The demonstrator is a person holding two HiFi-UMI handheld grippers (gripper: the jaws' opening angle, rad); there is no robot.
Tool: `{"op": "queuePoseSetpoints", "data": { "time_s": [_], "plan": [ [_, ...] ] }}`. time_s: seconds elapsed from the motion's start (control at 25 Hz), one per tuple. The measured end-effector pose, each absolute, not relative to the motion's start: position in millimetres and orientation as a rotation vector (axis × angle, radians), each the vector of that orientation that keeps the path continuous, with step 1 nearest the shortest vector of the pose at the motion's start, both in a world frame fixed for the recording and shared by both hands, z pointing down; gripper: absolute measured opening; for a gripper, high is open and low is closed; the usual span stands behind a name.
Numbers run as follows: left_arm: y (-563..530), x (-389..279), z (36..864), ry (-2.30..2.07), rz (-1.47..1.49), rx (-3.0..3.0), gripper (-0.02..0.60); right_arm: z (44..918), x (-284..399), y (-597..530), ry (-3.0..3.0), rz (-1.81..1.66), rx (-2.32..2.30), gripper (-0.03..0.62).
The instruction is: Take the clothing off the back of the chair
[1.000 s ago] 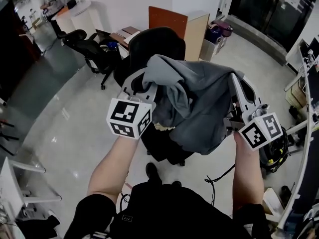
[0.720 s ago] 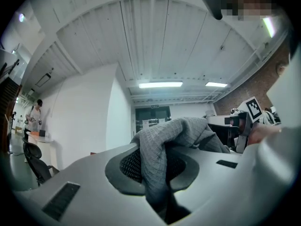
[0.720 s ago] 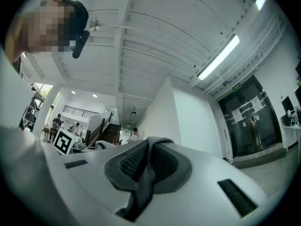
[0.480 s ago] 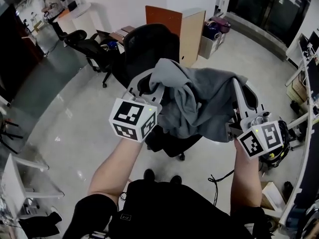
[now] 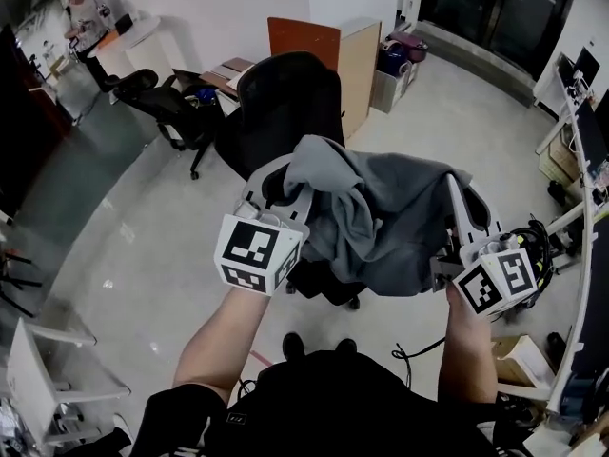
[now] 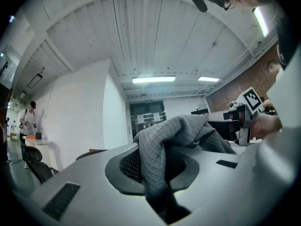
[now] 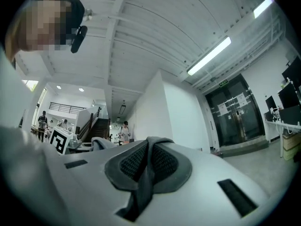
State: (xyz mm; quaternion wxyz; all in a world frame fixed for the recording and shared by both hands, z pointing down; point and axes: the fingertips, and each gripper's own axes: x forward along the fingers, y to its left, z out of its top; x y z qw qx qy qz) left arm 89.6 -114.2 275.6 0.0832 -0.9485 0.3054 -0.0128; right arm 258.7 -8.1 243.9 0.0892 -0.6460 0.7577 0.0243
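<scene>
A grey garment (image 5: 381, 212) hangs in the air between my two grippers, clear of the black office chair (image 5: 285, 98) behind it. My left gripper (image 5: 290, 165) is shut on one bunched end of the garment (image 6: 164, 145), and the cloth bulges out between its jaws. My right gripper (image 5: 455, 177) is shut on a thin fold of the garment (image 7: 143, 178) at the other end. Both grippers point roughly level, held out in front of the person's bare forearms. The chair's seat is mostly hidden behind the hanging cloth.
A second black office chair (image 5: 166, 98) stands to the left on the pale glossy floor (image 5: 124, 236). A wooden cabinet (image 5: 338, 50) and bins (image 5: 390, 65) stand behind the chair. Desks with cables line the right edge (image 5: 571, 208). A person sits at a far desk (image 5: 81, 12).
Both grippers have drawn the garment back from the chair, so the chair's backrest now shows fully above the cloth. Both grips are unchanged.
</scene>
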Motion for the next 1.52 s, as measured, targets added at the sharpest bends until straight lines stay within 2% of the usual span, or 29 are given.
{"op": "queuePoseSetpoints", "data": {
  "time_s": [0.24,0.56,0.96,1.52],
  "plan": [
    [-132.1,60.3,317.7,1.005,-0.114,-2.833,0.054,296.2,234.0,-31.2,2.312,-0.09,-1.94,0.021],
    [-151.4,39.4,353.0,1.069,-0.142,-2.921,0.054,316.2,238.2,-30.6,2.252,-0.096,-2.035,0.021],
    [-149.1,66.1,352.3,1.0,-0.162,-2.926,0.054,314.5,253.2,-27.3,2.256,-0.054,-2.052,0.02],
    [-158.1,64.7,362.0,1.023,-0.223,-2.929,0.054,324.1,248.4,-37.5,2.307,-0.063,-2.07,0.02]
  ]
}}
